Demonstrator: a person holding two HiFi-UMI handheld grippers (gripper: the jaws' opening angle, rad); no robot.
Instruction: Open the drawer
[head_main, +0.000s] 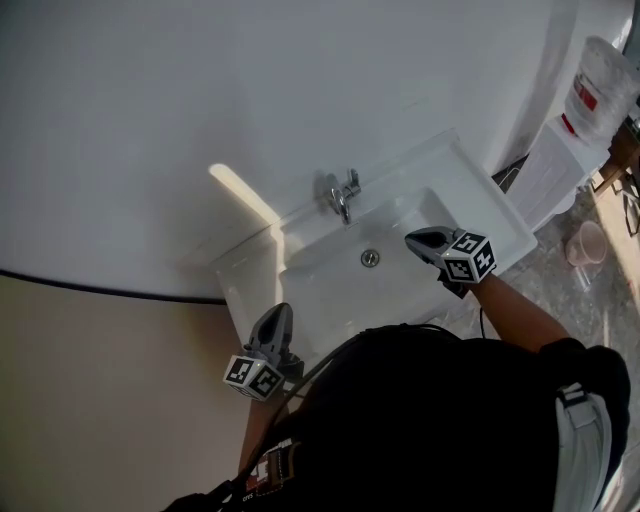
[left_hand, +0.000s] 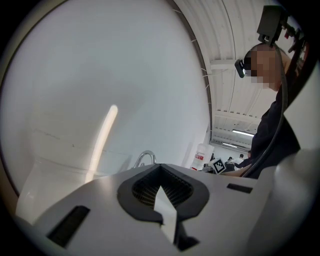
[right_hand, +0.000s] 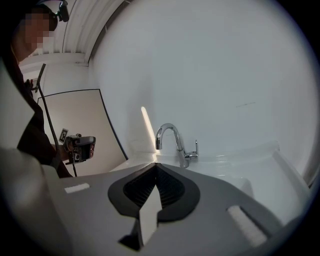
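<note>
A person in a dark top stands right up against a white sink set against a white wall, with a tool in each hand. The left gripper is low by the sink's front left corner and points toward the wall. In its own view its jaws are clenched tip to tip with nothing between them, and the curved top of the tap shows just over them. The right gripper hangs over the right side of the basin, near the drain but not on it, pointing across toward the tap. Its jaws are also pressed together and empty, and its own view looks along them at the chrome spout, with the other tool off to the left. A pale streak of light falls across the wall and onto the sink's back left edge. Well off to the right stands a water cooler with its bottle on top, and a pinkish bucket sits on the floor near it. The drawer shows in none of the views; the person's body hides whatever lies below the front of the sink.
</note>
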